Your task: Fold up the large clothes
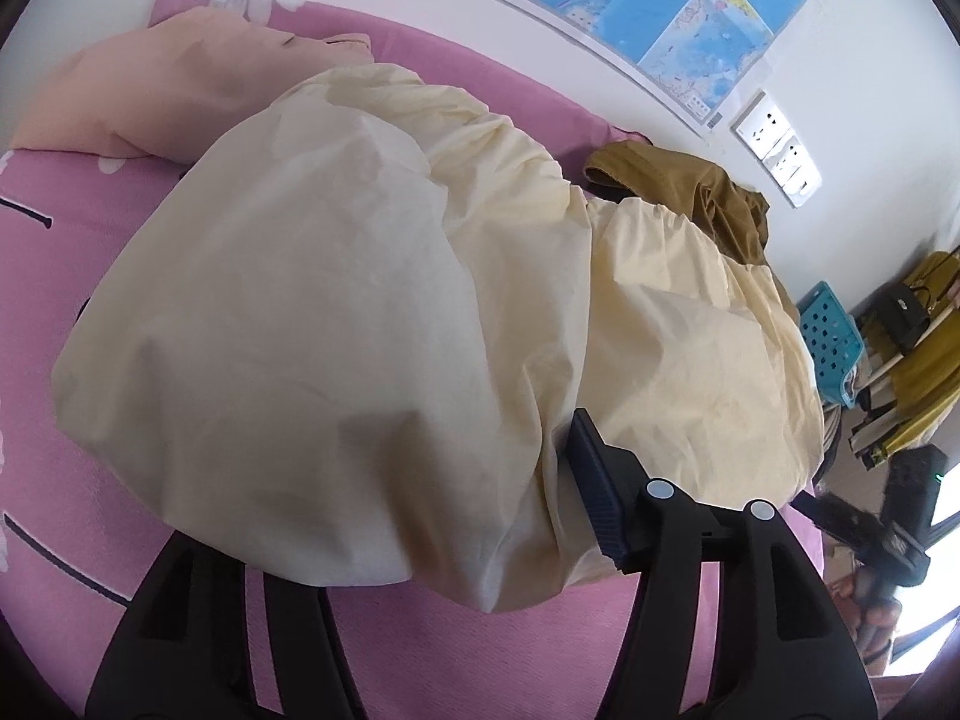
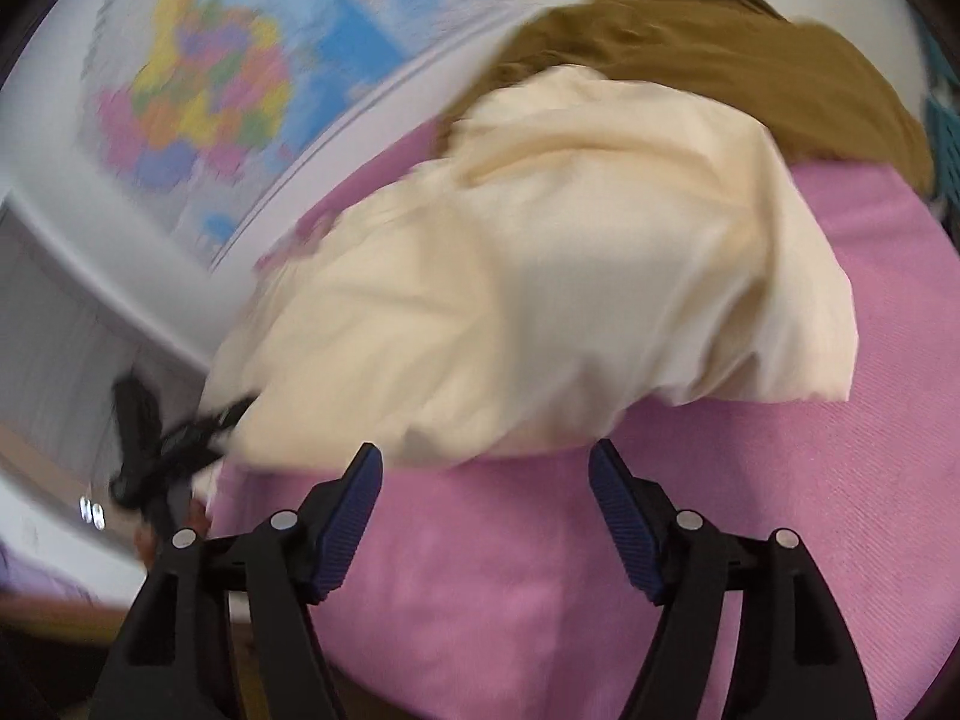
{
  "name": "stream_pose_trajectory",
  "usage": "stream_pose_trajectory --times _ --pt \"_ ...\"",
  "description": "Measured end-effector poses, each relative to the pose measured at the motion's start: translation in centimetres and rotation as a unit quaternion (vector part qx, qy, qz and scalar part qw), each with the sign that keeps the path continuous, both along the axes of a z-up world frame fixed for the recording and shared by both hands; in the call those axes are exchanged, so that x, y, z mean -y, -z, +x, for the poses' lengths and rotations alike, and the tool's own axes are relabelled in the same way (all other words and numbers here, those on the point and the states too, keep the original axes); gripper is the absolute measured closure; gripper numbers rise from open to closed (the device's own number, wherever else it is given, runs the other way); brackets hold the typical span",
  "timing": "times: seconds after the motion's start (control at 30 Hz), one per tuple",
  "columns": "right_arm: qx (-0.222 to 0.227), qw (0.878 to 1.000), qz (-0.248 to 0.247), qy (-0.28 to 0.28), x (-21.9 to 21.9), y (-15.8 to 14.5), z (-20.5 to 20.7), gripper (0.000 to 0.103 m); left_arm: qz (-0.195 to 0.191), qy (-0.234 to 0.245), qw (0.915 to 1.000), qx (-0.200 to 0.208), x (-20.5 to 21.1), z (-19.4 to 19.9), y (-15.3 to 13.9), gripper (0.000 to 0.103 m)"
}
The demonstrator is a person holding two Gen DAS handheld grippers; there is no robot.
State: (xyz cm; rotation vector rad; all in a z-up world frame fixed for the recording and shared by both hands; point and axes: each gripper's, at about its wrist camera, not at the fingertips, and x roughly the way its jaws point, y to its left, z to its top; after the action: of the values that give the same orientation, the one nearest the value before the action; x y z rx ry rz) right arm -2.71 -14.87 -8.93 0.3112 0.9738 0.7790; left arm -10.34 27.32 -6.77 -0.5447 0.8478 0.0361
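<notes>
Left wrist view takes in most of the room's bed, a pink sheet (image 1: 72, 276) with a flower print, pushed against a white wall hung with 2 maps (image 1: 648, 6). Spread over the middle of that bed is the big cream garment (image 1: 336, 312), puffed up and rumpled rather than flat, with a gathered band running across it. Its near hem hangs toward the camera and its far end reaches a heap of mustard-brown clothing (image 1: 708, 192) by the wall. A peach piece (image 1: 150, 90) lies bunched at the far corner, apart from the cream one.

I'd judge the folding is barely begun: 1 loose doubling of the cream cloth at most, no crisp edges, and the brown and peach pieces look untouched.

On the floor past the bed stands a blue perforated basket (image 1: 831, 342).

Smallest are the tools. The left gripper (image 1: 540, 480) has cream fabric draped over it; 1 blue pad (image 1: 591, 480) shows pressed against the cloth, the other is buried, so I cannot tell whether it pinches the hem. From the right wrist view, which is motion-blurred, the right gripper (image 2: 485, 516) hangs spread wide over bare pink sheet just short of the cream edge, holding nothing.
</notes>
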Motion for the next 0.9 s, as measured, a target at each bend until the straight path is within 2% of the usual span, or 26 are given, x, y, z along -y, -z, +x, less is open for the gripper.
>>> stream_pose_trajectory --times 0.07,0.13,0.23,0.37,0.43,0.47,0.53,0.57,0.6,0.67,0.77,0.83,0.87,0.9 --pt "0.025 0.999 0.017 -0.031 -0.4 -1.5 -1.0 0.045 -0.001 -0.001 1.0000 0.000 0.1 0.0 0.0 0.043" --pt "0.071 0.996 0.038 -0.033 -1.2 -3.5 -1.4 0.045 0.002 -0.001 1.0000 0.000 0.1 0.0 0.0 0.041" --pt "0.124 0.992 -0.019 -0.005 -3.4 -4.3 -0.7 0.043 0.002 -0.001 1.0000 0.001 0.1 -0.1 -0.1 0.036" --pt "0.152 0.985 -0.083 0.009 -6.8 -2.9 1.8 0.040 0.003 0.006 0.9999 0.009 -0.1 -0.8 -0.4 0.031" --pt "0.151 0.983 -0.100 0.005 -8.3 -2.1 3.3 0.042 0.004 0.009 0.9998 0.015 -0.2 -1.1 -0.7 0.030" --pt "0.158 0.980 -0.117 0.005 -9.3 -1.7 3.9 0.048 0.004 0.010 0.9998 0.017 -0.3 -1.2 -0.8 0.028" --pt "0.165 0.976 -0.142 -0.009 -10.9 -1.2 4.9 0.070 0.005 0.012 0.9997 0.019 -0.3 -1.2 -0.9 0.027" --pt "0.166 0.975 -0.149 -0.014 -11.4 -1.0 5.3 0.100 0.006 0.014 0.9997 0.020 -0.2 -1.2 -0.9 0.025" --pt "0.160 0.973 -0.163 -0.014 -12.0 -0.6 6.2 0.103 0.008 0.015 0.9997 0.020 -0.1 -1.0 -0.9 0.024" --pt "0.172 0.971 -0.167 -0.012 -12.8 -0.7 7.3 0.103 0.010 0.015 0.9996 0.023 0.0 -0.8 -1.1 0.019" --pt "0.152 0.977 -0.149 -0.008 -12.6 -1.1 8.6 0.103 0.016 0.021 0.9994 0.022 0.4 -0.3 -1.0 0.013" --pt "0.167 0.976 -0.142 -0.016 -12.3 -2.2 8.1 0.100 0.024 0.026 0.9992 0.018 0.6 -0.3 -1.0 0.013" --pt "0.186 0.972 -0.143 -0.010 -11.9 -3.1 7.7 0.096 0.024 0.027 0.9992 0.020 0.7 -0.4 -1.0 0.013" --pt "0.199 0.970 -0.143 0.000 -11.6 -3.8 7.5 0.082 0.028 0.029 0.9990 0.020 0.8 -0.5 -0.9 0.013"
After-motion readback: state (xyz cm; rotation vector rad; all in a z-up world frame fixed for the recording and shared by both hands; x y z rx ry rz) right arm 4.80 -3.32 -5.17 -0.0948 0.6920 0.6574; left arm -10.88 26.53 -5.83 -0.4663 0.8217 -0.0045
